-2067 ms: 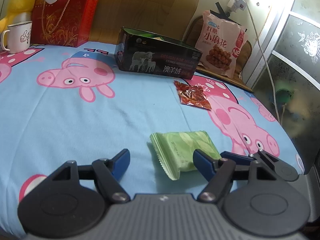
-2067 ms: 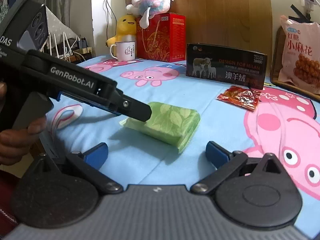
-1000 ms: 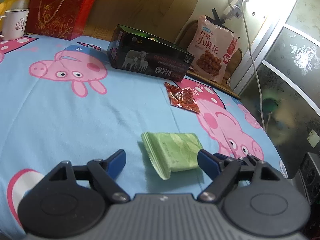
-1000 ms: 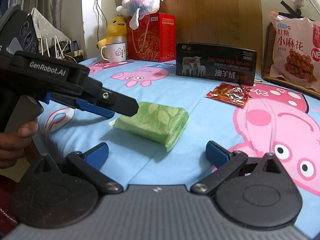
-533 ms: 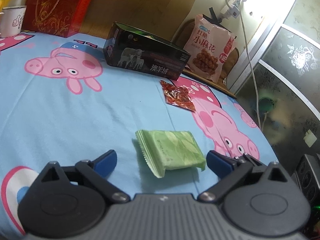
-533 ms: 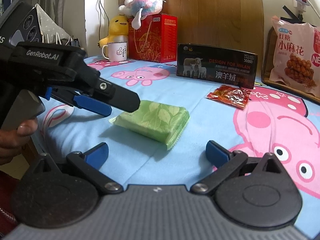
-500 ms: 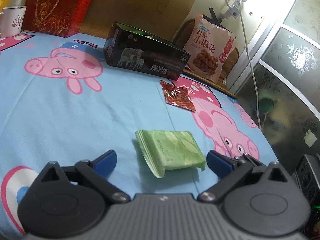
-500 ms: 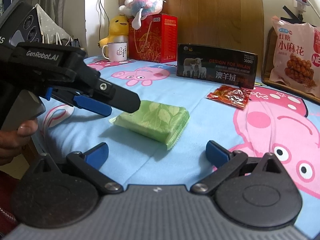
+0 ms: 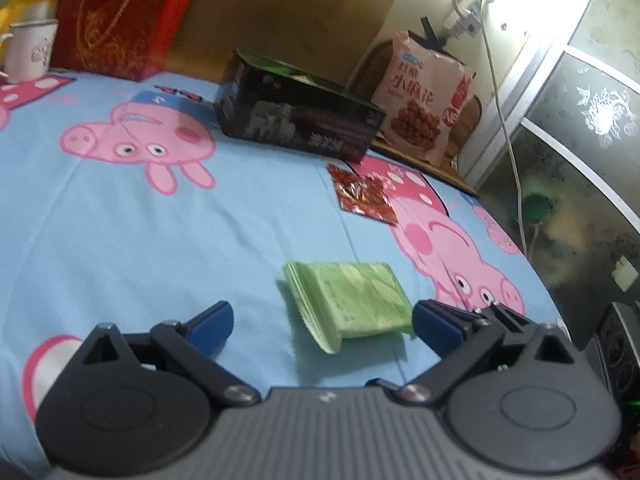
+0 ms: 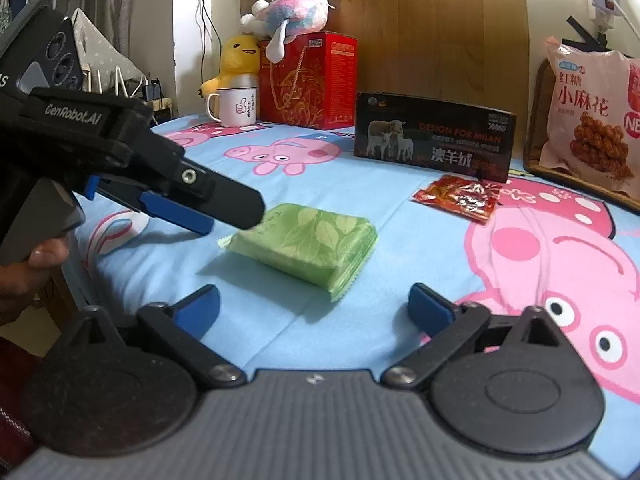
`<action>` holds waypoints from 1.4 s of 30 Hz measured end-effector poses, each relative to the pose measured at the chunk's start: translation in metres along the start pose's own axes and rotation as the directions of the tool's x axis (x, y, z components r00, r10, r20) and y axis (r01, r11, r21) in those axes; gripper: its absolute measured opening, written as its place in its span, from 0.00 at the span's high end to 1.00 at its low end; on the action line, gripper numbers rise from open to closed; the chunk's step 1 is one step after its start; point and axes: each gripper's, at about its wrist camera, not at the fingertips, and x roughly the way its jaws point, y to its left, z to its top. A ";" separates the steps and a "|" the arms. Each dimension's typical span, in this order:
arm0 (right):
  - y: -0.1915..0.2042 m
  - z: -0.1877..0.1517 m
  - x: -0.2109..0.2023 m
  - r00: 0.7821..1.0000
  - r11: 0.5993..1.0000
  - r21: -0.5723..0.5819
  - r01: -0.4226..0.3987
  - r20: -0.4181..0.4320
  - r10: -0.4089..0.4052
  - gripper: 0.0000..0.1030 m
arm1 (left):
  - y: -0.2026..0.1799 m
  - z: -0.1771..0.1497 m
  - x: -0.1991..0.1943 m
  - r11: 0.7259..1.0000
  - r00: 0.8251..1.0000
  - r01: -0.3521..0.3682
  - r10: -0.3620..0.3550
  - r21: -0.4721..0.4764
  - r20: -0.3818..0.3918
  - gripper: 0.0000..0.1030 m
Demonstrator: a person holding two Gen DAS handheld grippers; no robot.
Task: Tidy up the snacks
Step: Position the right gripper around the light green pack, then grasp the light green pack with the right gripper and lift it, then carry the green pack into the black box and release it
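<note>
Surface: a bed sheet [image 9: 248,232], light blue with pink cartoon pigs, on which everything is laid.
Green pack: a flat green snack pack [image 9: 352,302] with a leaf print is seen lying flat on the sheet, near its front edge.
Left gripper: the left gripper [image 9: 322,320] is held low over the sheet, its blue fingers [image 9: 214,326] spread wide.
Pack and left fingers: the pack is placed between the two tips, far closer to the right-hand one, which is just beside the pack's corner; contact cannot be told. The left-hand tip is well apart from it.
Right gripper: the right gripper [image 10: 314,308] is also spread wide, with nothing held.
Pack and right fingers: in the right wrist view the pack [image 10: 308,244] is seen ahead of the tips, beyond the gap between them, untouched by either.
Red packet: a small shiny red packet [image 10: 460,196] is laid further back, just in front of the black box.
Black box: a long black box [image 10: 434,136] printed with sheep is stood near the headboard.
Pink bag: a large pink snack bag [image 10: 592,120] is propped upright at the far right.
Back left: a red gift box [image 10: 308,80], a white mug [image 10: 236,106], a yellow duck toy [image 10: 236,58].
</note>
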 end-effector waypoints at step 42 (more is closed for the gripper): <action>-0.073 0.117 0.074 0.992 0.999 0.011 -0.047 0.114 0.046 0.49 | -0.003 0.149 0.072 0.986 0.987 0.141 -0.147 0.085 0.068 0.46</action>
